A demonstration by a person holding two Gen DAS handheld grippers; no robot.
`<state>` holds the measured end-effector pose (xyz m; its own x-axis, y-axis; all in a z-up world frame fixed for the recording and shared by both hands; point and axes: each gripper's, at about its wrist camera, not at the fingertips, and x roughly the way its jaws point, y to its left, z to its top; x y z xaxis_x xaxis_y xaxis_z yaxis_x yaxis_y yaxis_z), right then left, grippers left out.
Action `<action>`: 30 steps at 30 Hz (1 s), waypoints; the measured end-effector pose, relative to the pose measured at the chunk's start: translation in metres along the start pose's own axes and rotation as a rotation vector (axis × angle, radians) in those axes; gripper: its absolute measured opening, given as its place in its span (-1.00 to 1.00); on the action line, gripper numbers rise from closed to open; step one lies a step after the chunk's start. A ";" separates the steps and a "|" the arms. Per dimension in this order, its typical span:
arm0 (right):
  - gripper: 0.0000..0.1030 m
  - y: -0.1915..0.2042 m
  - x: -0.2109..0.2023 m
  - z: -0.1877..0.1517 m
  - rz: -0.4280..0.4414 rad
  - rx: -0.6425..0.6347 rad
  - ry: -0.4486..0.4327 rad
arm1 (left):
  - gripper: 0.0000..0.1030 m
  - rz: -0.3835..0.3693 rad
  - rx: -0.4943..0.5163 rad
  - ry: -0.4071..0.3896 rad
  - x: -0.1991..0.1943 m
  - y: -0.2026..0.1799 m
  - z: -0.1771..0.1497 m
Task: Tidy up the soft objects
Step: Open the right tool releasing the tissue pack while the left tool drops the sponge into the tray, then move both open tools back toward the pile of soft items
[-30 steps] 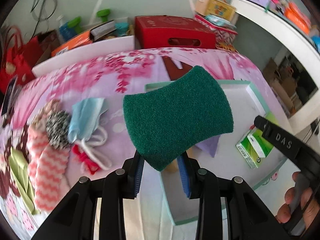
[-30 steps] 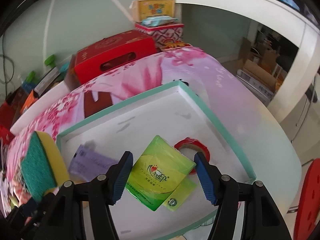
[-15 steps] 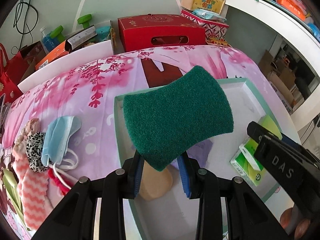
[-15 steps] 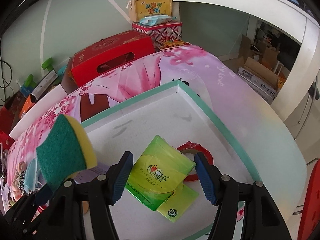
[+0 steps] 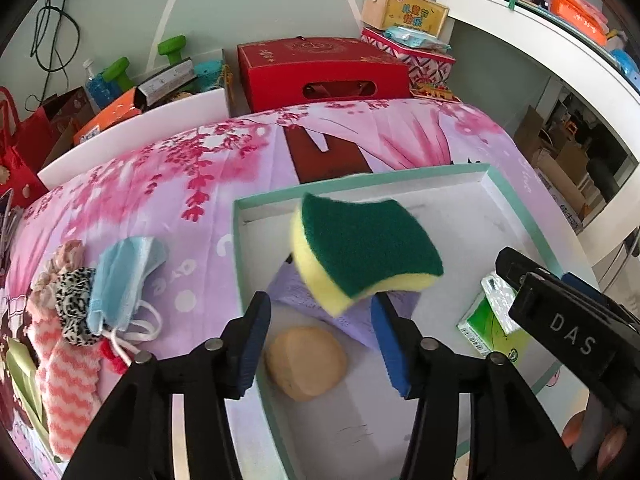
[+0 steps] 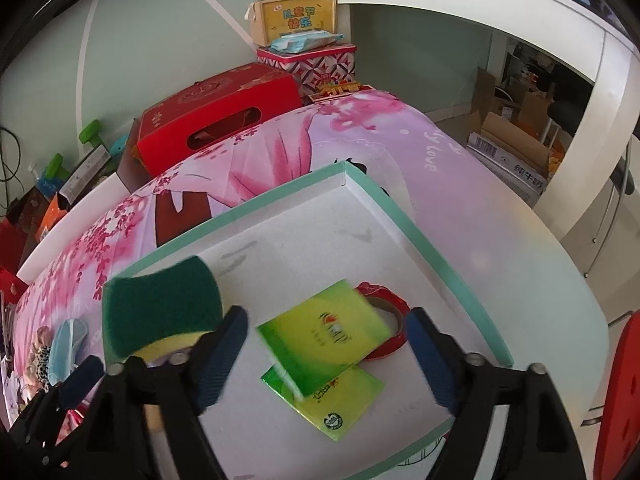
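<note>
- The left gripper (image 5: 320, 340) hangs over the near-left part of the tray (image 5: 496, 184); its jaws are opening and the green-and-yellow sponge (image 5: 364, 252) sits just ahead of and above the blue pads, tilted and blurred, seemingly clear of both pads.
- The right gripper (image 6: 324, 356) is likewise opening, its jaws wide, with the green tissue pack (image 6: 324, 332) between them but free of the pads, blurred and tilted above a second green pack (image 6: 340, 400) on the tray floor.
- Step in hand, as I judge it: both soft items are being let go into the tray at once.
- Under the left gripper lie a purple cloth (image 5: 296, 292) and a tan round puff (image 5: 306, 364); beyond the right gripper's pack a red tape ring (image 6: 384, 320) rests on the tray floor.
- Next move, by my reading: pull both grippers back and send the left one out to its left, where a blue face mask (image 5: 120, 280), a leopard scrunchie (image 5: 74, 300) and pink striped socks (image 5: 68, 392) wait on the floral cloth (image 5: 180, 184).
- Against the earlier pictures: the sponge was clamped upright with only its green face showing, and now shows its yellow side, loose; the tissue pack was held level between narrower jaws; the left view has swung further over the tray.
</note>
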<state>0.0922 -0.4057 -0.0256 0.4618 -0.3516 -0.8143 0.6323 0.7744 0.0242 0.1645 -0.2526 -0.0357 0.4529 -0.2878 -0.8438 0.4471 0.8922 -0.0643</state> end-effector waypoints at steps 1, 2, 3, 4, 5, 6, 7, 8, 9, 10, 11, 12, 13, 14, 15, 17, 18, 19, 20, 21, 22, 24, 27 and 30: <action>0.66 -0.001 0.000 0.000 0.005 0.003 0.001 | 0.08 0.005 -0.003 -0.004 -0.002 0.001 0.000; 0.67 -0.001 0.000 0.000 0.010 0.005 0.003 | 0.10 0.014 -0.007 -0.007 -0.004 0.003 0.000; 0.73 -0.001 0.000 0.000 0.012 0.004 0.005 | 0.15 0.022 -0.009 -0.010 -0.005 0.005 0.000; 0.77 -0.001 0.000 -0.001 0.013 0.001 0.009 | 0.19 0.032 -0.013 -0.013 -0.007 0.007 0.000; 0.84 0.000 0.001 -0.001 0.016 -0.001 0.010 | 0.26 0.039 -0.020 -0.013 -0.007 0.009 0.000; 0.89 0.000 0.001 -0.001 0.021 -0.001 0.013 | 0.35 0.047 -0.032 -0.011 -0.007 0.012 0.000; 0.89 0.000 0.001 -0.002 0.025 -0.001 0.014 | 0.39 0.052 -0.042 -0.009 -0.007 0.015 0.000; 0.89 0.001 0.001 -0.002 0.030 -0.003 0.016 | 0.39 0.058 -0.053 -0.007 -0.007 0.018 -0.001; 0.90 0.002 0.001 -0.002 0.032 -0.007 0.016 | 0.39 0.065 -0.064 -0.006 -0.007 0.021 -0.001; 0.90 0.003 0.001 -0.003 0.033 -0.011 0.018 | 0.39 0.072 -0.074 -0.006 -0.006 0.024 -0.001; 0.94 0.004 0.002 -0.003 0.034 -0.016 0.019 | 0.39 0.079 -0.083 -0.005 -0.006 0.027 -0.002; 0.98 0.005 0.002 -0.003 0.035 -0.017 0.020 | 0.39 0.083 -0.088 -0.005 -0.006 0.028 -0.002; 0.99 0.005 0.002 -0.004 0.038 -0.017 0.022 | 0.40 0.086 -0.097 -0.006 -0.007 0.031 -0.002; 0.99 0.005 0.002 -0.004 0.041 -0.017 0.023 | 0.43 0.088 -0.104 -0.007 -0.007 0.033 -0.002; 0.99 0.005 0.002 -0.004 0.043 -0.017 0.024 | 0.60 0.092 -0.114 -0.009 -0.007 0.036 -0.002; 1.00 0.005 0.003 -0.004 0.048 -0.015 0.024 | 0.89 0.110 -0.135 -0.019 -0.009 0.041 -0.003; 1.00 0.006 0.003 -0.005 0.048 -0.016 0.023 | 0.91 0.123 -0.145 -0.029 -0.009 0.043 -0.003; 1.00 0.006 0.003 -0.005 0.047 -0.020 0.022 | 0.91 0.133 -0.153 -0.040 -0.011 0.046 -0.003; 1.00 0.007 0.003 -0.005 0.046 -0.025 0.022 | 0.91 0.138 -0.159 -0.047 -0.011 0.048 -0.004; 1.00 0.007 0.004 -0.006 0.046 -0.027 0.022 | 0.92 0.141 -0.165 -0.050 -0.012 0.051 -0.004; 1.00 0.008 0.004 -0.006 0.046 -0.032 0.022 | 0.93 0.143 -0.173 -0.051 -0.012 0.053 -0.004; 1.00 0.009 0.004 -0.007 0.049 -0.036 0.024 | 0.93 0.146 -0.183 -0.044 -0.010 0.057 -0.005; 1.00 0.011 0.005 -0.007 0.060 -0.039 0.028 | 0.93 0.153 -0.192 -0.030 -0.008 0.060 -0.006; 1.00 0.013 0.004 -0.008 0.055 -0.050 0.029 | 0.93 0.149 -0.201 -0.027 -0.009 0.062 -0.007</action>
<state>0.0975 -0.3931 -0.0333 0.4763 -0.2928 -0.8291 0.5741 0.8178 0.0410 0.1828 -0.1927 -0.0356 0.5238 -0.1547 -0.8377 0.2126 0.9760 -0.0473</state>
